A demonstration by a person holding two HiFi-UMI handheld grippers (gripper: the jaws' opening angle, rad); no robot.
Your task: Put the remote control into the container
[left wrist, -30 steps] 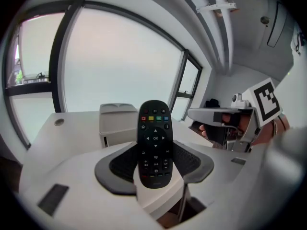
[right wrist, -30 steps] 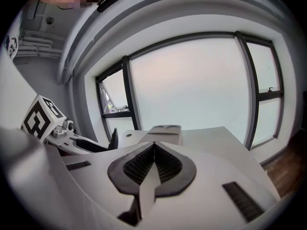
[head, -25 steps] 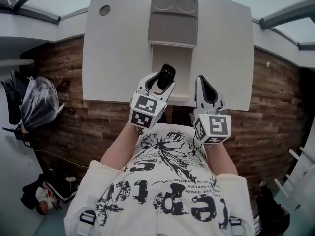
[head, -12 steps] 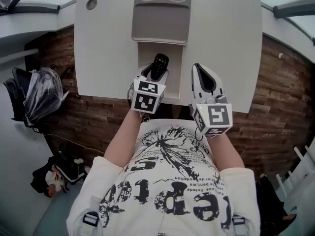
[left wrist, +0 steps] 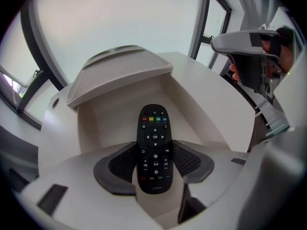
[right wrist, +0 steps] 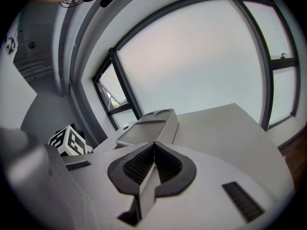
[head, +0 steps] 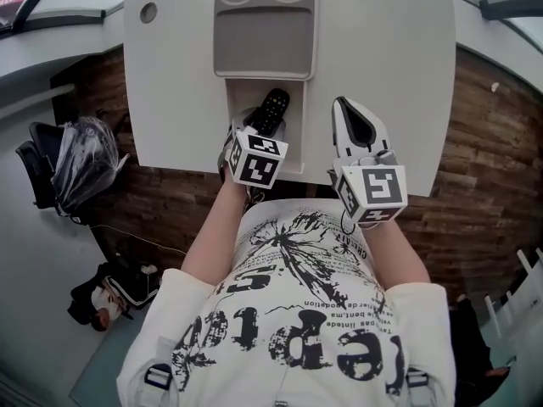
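A black remote control (head: 271, 111) (left wrist: 154, 147) is clamped by its lower half in my left gripper (head: 257, 128) (left wrist: 154, 163). It points forward over the open compartment (head: 242, 98) (left wrist: 112, 116) of a grey container (head: 265, 32) (right wrist: 149, 127) on the white table (head: 386, 49). Behind that compartment the container has a flat lid (left wrist: 120, 73) and two round cup recesses. Whether the remote touches the compartment floor cannot be told. To the right of the container my right gripper (head: 344, 107) (right wrist: 154, 145) hovers over the table, shut and holding nothing.
A round cable hole (head: 148, 12) sits at the table's far left. Wooden floor (head: 484, 142) lies on both sides of the table. A plastic-wrapped bundle (head: 85, 159) and dark bags (head: 106, 291) lie on the floor at left. Large windows (right wrist: 201, 66) stand beyond the table.
My left gripper has carried the remote forward from the table's near edge to over the container's open compartment. The right gripper has stayed shut beside it.
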